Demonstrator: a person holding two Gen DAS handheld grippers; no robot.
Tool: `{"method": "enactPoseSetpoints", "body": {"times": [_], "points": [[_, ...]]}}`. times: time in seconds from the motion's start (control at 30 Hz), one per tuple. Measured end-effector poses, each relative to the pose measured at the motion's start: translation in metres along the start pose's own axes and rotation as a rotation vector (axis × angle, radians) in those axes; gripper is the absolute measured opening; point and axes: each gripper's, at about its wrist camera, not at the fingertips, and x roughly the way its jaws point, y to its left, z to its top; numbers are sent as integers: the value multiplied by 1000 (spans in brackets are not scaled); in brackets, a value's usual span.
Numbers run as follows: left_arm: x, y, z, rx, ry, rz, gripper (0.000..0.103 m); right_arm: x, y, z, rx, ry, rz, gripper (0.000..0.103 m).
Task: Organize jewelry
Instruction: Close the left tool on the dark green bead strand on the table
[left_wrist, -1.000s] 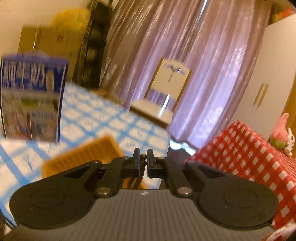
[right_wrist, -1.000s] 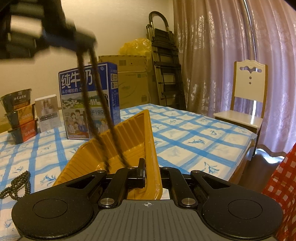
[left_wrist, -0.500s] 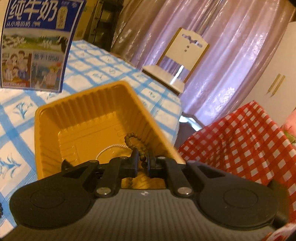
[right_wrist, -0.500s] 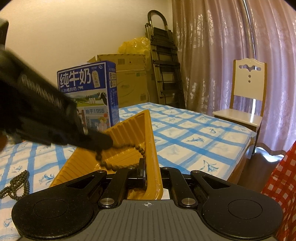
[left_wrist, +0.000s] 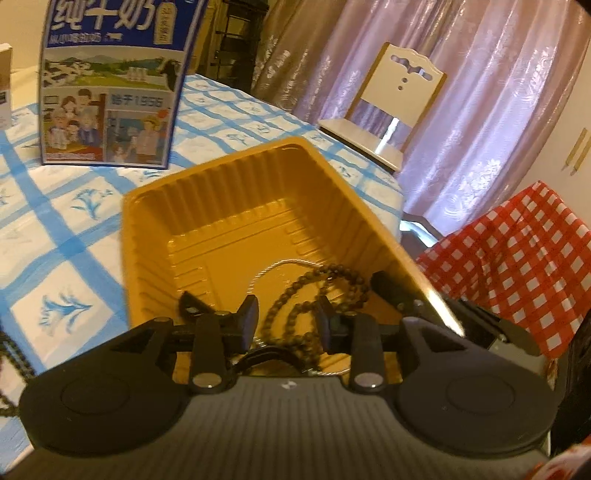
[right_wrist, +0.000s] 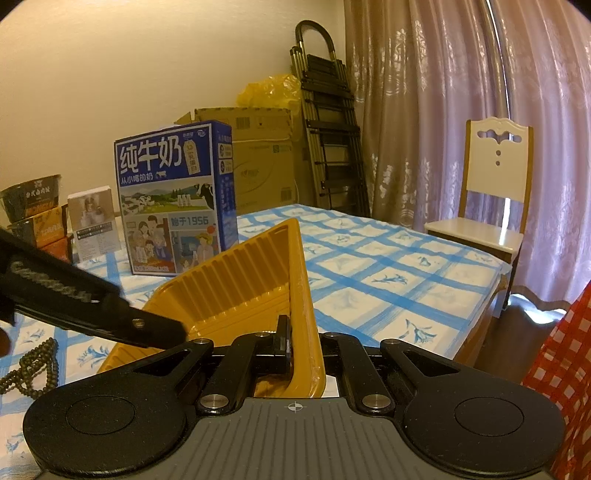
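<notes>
milk carton (right_wrist: 176, 206) at 10 o'clock on blue-checked tablecloth (right_wrist: 388, 273) | white chair (right_wrist: 495, 192) at 2 o'clock | folded ladder (right_wrist: 328, 122), cardboard box (right_wrist: 258, 158) at 12 (yellow bag (right_wrist: 269, 90) on top) | red gingham cloth (left_wrist: 517, 266) at 3 o'clock

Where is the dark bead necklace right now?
In the left wrist view the bead necklace lies inside the yellow tray, at its near end between the left gripper's parted fingers, beside a thin silver chain.
</notes>
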Motion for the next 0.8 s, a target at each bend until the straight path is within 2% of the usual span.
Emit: {"method": "enactPoseSetpoints", "body": {"times": [0.3,0.6,0.8], "points": [[-39,29,-16,-17,-16,87,33,0,-1,0,0,0,0,6],[-86,71,-46,-24,-22,257,39,0,-1,0,-1,0,-1,6],[-111,101,-65,-70,-20,362,42,0,-2,0,-3,1,-2,6]]}}
